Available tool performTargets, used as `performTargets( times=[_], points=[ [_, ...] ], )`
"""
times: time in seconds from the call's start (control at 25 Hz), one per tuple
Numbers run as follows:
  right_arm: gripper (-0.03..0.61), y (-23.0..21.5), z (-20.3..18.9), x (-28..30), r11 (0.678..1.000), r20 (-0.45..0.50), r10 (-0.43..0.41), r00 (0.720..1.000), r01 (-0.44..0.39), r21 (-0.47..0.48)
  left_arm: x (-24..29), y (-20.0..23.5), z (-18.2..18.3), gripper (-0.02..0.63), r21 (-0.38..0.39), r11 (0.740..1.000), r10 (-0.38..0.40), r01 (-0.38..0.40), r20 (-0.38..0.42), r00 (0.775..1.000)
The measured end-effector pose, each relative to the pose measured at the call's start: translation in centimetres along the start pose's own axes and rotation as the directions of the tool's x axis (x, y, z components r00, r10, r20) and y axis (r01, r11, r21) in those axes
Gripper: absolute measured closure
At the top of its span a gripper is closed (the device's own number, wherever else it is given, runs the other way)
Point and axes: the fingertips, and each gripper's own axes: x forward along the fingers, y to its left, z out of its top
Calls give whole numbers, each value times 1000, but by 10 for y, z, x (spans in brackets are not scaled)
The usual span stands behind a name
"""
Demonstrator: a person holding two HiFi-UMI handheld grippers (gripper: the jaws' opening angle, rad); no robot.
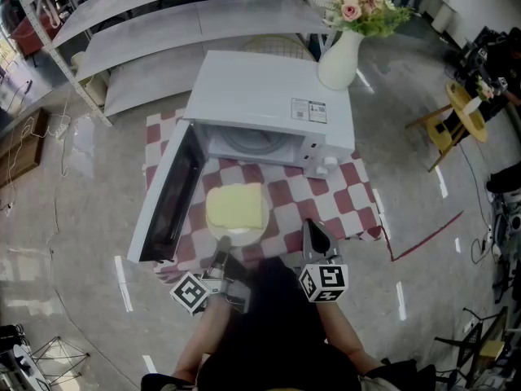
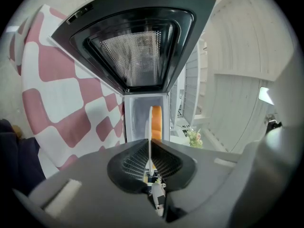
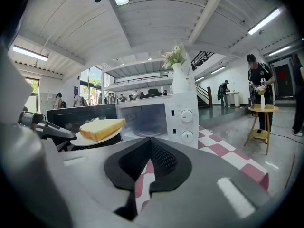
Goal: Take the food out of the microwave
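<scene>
A white microwave stands on the checked cloth with its door swung open to the left. In front of it a white plate carrying a yellow slab of food hangs above the cloth. My left gripper is shut on the plate's near rim. In the left gripper view the plate shows edge-on between the jaws, with the food beside it. My right gripper sits to the right of the plate, shut and holding nothing. Its own view shows the food at left and the microwave cavity open.
A white vase of flowers stands on the microwave's far right corner. The red-and-white tablecloth covers a small table. Long shelves run behind, and a yellow stool stands at the right. A person stands far off.
</scene>
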Motion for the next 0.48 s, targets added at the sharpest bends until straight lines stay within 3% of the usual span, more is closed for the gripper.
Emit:
performTargets(
  times=[0.48],
  points=[
    [580,2,3,2,1000,3,8,1000,-8,-8,4,-3,1,591,-5,1000,-9,9,1,1000]
  ],
)
